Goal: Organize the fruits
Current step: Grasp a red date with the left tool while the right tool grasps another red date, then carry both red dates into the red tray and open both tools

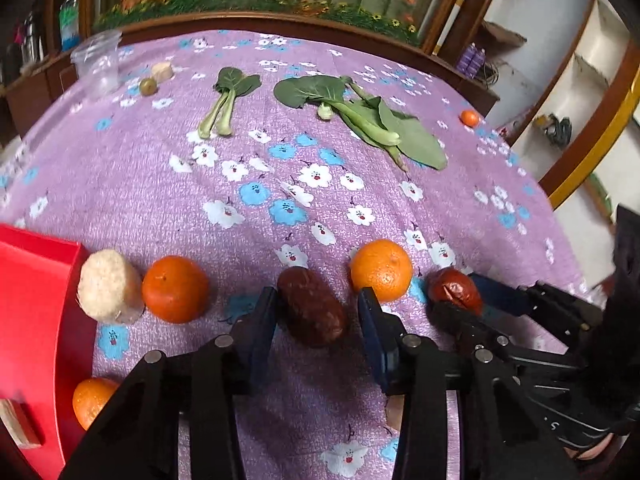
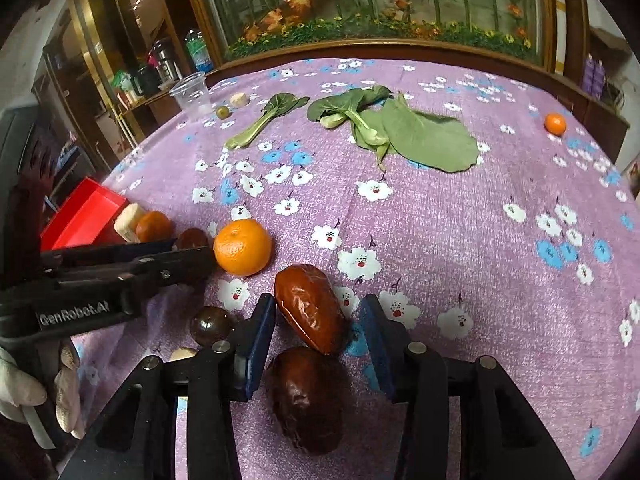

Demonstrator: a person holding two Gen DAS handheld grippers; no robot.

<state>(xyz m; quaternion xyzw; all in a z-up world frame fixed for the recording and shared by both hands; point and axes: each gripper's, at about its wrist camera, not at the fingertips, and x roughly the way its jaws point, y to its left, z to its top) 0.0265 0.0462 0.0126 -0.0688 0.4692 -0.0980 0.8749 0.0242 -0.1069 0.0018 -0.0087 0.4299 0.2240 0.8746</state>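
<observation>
Left gripper (image 1: 316,312) open around a dark date (image 1: 312,306), not squeezing. Right gripper (image 2: 318,320) open around a brown date (image 2: 310,306), orange (image 2: 242,246) just left.

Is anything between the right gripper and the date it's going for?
Nothing visible. The right gripper already has the date between its open fingers. A second date lies just behind it, nearer the camera, touching or nearly so; it could get nudged when the fingers close.

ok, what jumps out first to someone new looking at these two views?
Both grippers straddle wrinkled dark-red dates on the purple flowered tablecloth: the left gripper around one, the right gripper around another. Bright orange tangerines sit beside them, a red plastic tray at the left edge, green bok choy leaves farther back.
</observation>
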